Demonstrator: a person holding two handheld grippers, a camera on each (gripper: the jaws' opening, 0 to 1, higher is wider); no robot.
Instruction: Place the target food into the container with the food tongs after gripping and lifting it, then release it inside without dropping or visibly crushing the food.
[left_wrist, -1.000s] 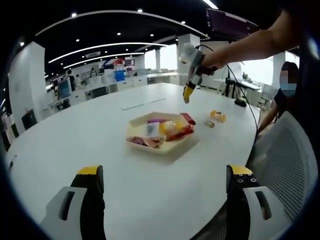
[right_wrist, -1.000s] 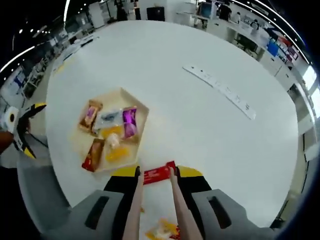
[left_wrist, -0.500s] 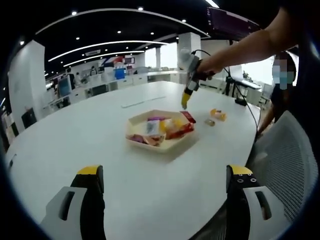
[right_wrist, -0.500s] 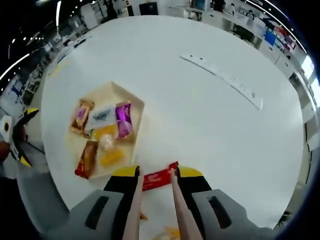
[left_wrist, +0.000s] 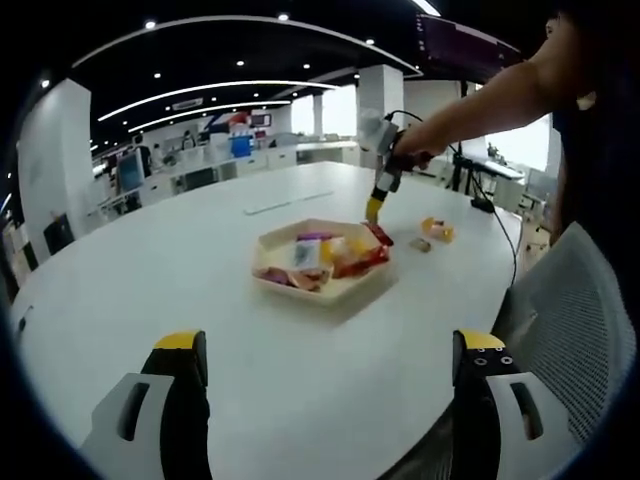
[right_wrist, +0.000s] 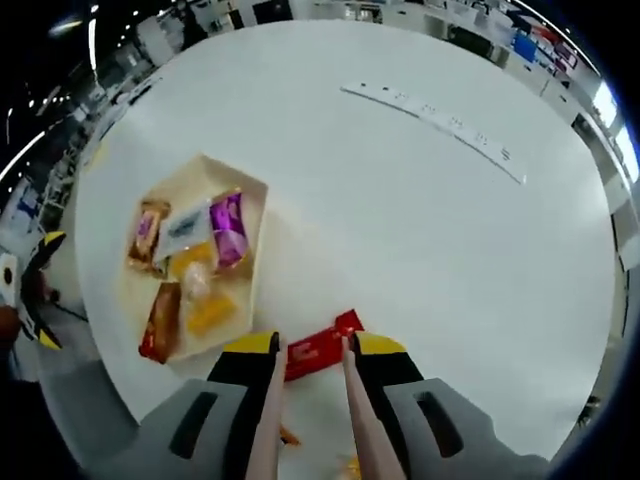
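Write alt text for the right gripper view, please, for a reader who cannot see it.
Seen from above, tongs held in the right claw reach toward a red snack packet lying on a white table. To its left sits a beige tray holding several wrapped snacks, and a long white strip lies farther away.
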